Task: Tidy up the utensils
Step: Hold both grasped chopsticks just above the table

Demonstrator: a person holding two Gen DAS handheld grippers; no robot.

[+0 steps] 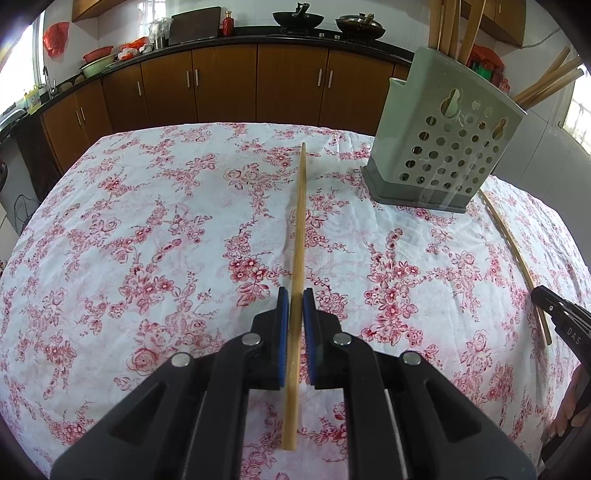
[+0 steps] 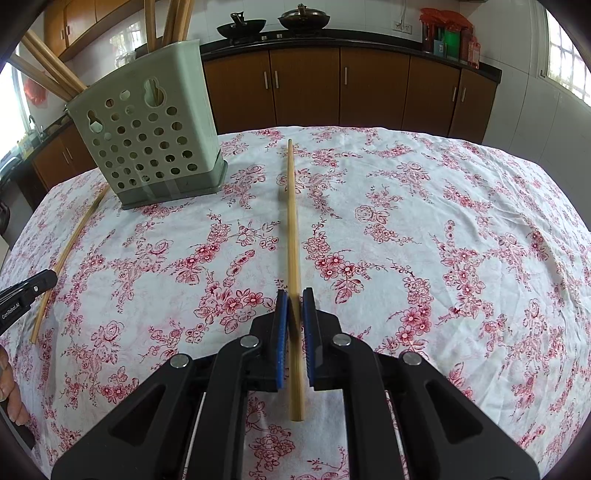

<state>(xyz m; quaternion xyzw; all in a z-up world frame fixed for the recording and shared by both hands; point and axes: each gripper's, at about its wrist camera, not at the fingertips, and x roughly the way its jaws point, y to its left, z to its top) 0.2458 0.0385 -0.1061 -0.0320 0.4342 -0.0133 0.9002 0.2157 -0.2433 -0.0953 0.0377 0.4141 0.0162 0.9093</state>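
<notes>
My left gripper (image 1: 295,300) is shut on a wooden chopstick (image 1: 300,236) that points forward over the floral tablecloth. My right gripper (image 2: 295,300) is shut on a second wooden chopstick (image 2: 292,229), also pointing forward. A grey-green perforated utensil holder (image 1: 447,144) stands at the far right in the left wrist view and at the far left in the right wrist view (image 2: 147,136). It holds several wooden utensils (image 1: 454,26). Each view shows the other gripper's chopstick near its side edge, at the right (image 1: 517,258) and at the left (image 2: 70,251).
The floral tablecloth (image 1: 147,221) covers the whole table. Brown kitchen cabinets (image 1: 221,81) run along the back wall beyond the table's far edge. Woks (image 1: 297,18) and bowls sit on the dark counter.
</notes>
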